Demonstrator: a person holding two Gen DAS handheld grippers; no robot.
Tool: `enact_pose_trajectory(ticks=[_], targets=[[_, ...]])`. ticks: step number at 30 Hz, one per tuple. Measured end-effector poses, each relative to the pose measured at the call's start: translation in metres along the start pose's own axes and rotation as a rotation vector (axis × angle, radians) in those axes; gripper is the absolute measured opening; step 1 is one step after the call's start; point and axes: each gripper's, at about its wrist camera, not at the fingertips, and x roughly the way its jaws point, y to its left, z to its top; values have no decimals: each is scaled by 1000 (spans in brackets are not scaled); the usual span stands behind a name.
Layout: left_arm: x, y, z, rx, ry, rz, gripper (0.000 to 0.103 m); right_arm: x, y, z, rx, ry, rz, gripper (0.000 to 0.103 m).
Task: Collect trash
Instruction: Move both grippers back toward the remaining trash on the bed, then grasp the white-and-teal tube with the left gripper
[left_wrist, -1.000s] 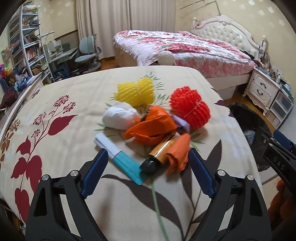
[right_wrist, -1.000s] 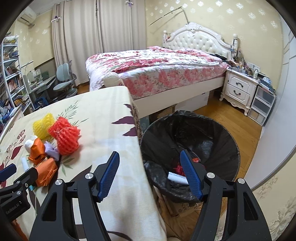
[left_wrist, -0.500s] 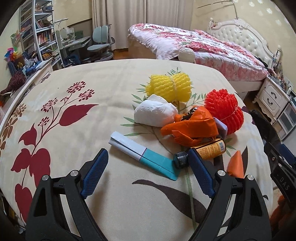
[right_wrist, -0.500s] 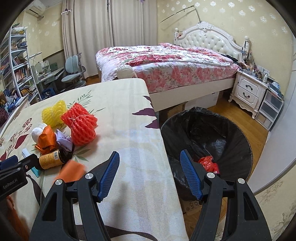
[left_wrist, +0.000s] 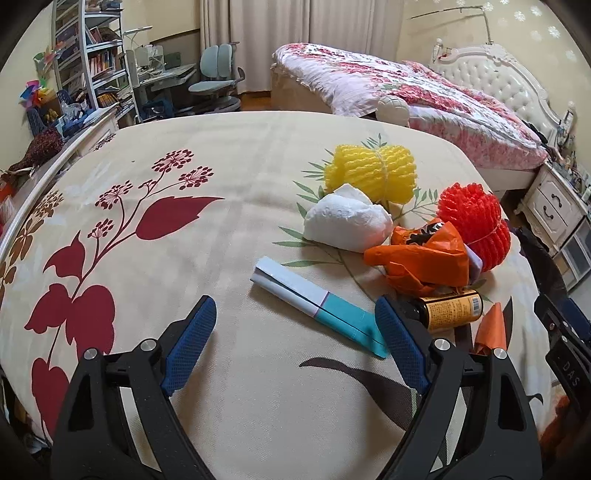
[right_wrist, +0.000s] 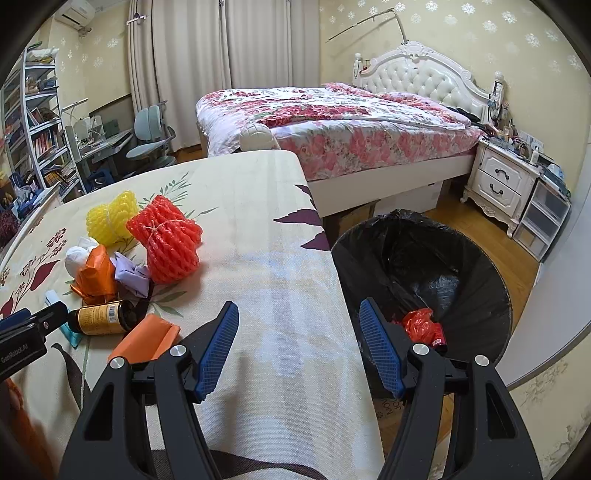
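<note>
Both jaws apart and empty: left gripper (left_wrist: 295, 347) hangs over the teal-white tube (left_wrist: 317, 304) in the trash pile on the surface (left_wrist: 229, 177), right gripper (right_wrist: 299, 349) straddles the edge by the bin (right_wrist: 495, 280); closing now likely clips the amber bottle (left_wrist: 448, 308) too.

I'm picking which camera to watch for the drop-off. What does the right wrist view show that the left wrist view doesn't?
Only the right wrist view: the inside of the black-lined bin, with red trash at the bottom.
Only the left wrist view: the whole teal and white tube.
Both: yellow net, red net, tissue, orange bag, bottle, all on the tablecloth.
</note>
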Motion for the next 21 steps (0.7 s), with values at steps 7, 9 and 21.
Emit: enact_pose_trajectory(ticks=[7, 9, 21], targets=[[12, -4, -1, 20, 60, -15, 86, -1, 2, -1, -15, -4, -8, 66], [10, -1, -4, 15, 68, -26, 85, -1, 2, -1, -18, -4, -8, 66], [-7, 21, -25, 22, 71, -26, 85, 0, 6, -2, -20, -7, -2, 66]])
